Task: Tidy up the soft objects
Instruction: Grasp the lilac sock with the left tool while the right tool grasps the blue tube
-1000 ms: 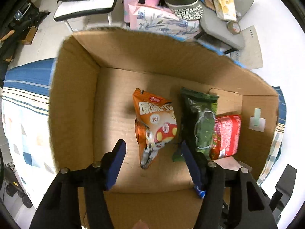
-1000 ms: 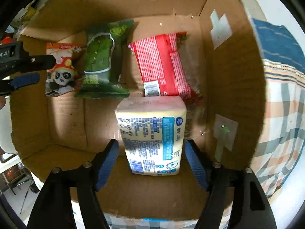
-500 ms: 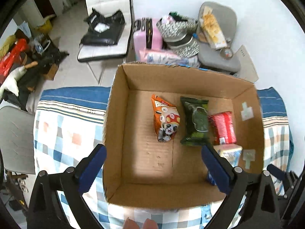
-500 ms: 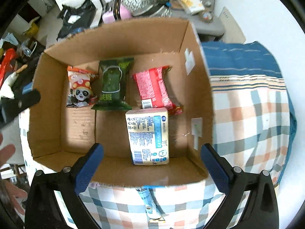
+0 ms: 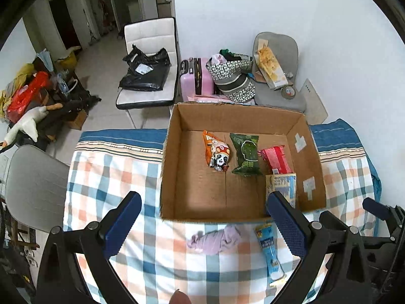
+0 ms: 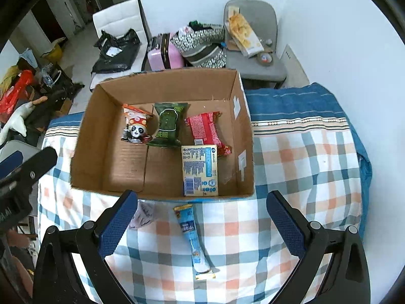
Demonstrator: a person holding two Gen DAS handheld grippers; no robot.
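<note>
A cardboard box [image 5: 172, 157] [image 6: 83, 136] stands on the checked cloth. In it lie an orange panda packet [image 5: 216, 153] [image 6: 134, 128], a green packet [image 5: 245, 150] [image 6: 168, 124], a red packet [image 5: 277, 159] [image 6: 205, 129] and a yellow-blue pack [image 5: 282, 185] [image 6: 200, 171]. A blue tube [image 5: 269, 250] [image 6: 193, 238] and a lilac soft cloth [image 5: 215, 238] [image 6: 141, 214] lie on the cloth in front of the box. My left gripper [image 5: 202, 225] is open and empty, above and in front of the box. My right gripper [image 6: 202, 225] is open and empty, above the tube.
The table wears a blue, orange and white checked cloth [image 5: 111, 177] [image 6: 303, 164]. Behind it stand a white chair with a black bag [image 5: 148, 76], a pink suitcase [image 5: 196, 79] and a grey chair [image 6: 253, 58] with clutter. A grey chair [image 5: 33, 185] stands at the left.
Both grippers have pulled back up and out of the box and opened wider. The panda packet and the yellow-blue pack stay lying in the box. The tube and lilac cloth have come into view.
</note>
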